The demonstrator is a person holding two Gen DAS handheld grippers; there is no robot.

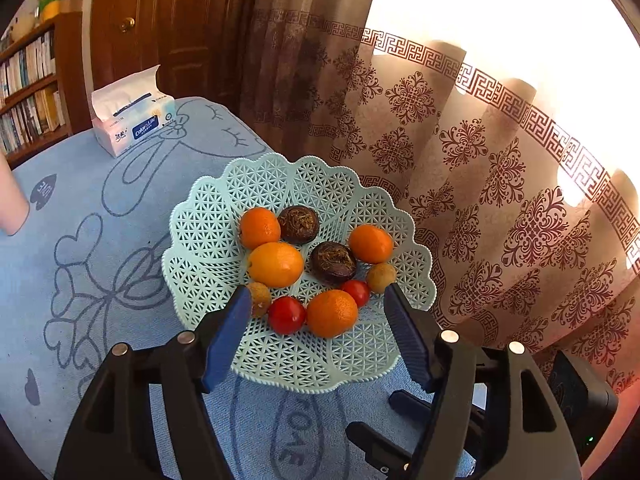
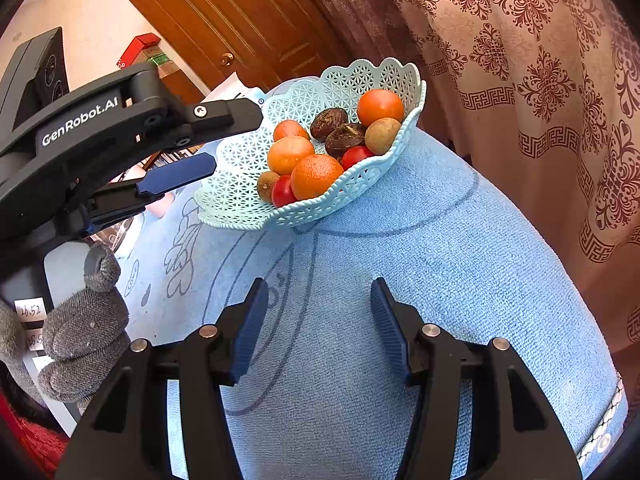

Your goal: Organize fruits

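A pale blue lattice basket (image 1: 200, 208) sits on a blue towel cloth (image 1: 80, 280) and holds several oranges (image 1: 332, 312), two red tomatoes (image 1: 286, 314), two dark wrinkled fruits (image 1: 333, 262) and two brown longans (image 1: 381, 278). My left gripper (image 1: 318, 294) hangs open over the basket's near side, nothing pressed between its blue pads (image 1: 224, 340). In the right wrist view the basket (image 2: 312, 216) is further off, with the left gripper (image 2: 237, 139) at its left rim, clear of the fruit. My right gripper (image 2: 319, 284) is open above bare cloth (image 2: 400, 280), short of the basket.
A tissue pack (image 1: 132, 120) stands at the back of the cloth, with a bookshelf (image 1: 28, 92) and a wooden door (image 1: 168, 20) behind it. A patterned curtain (image 1: 480, 160) hangs close to the basket's right. A grey-gloved hand (image 2: 84, 332) grips the left tool.
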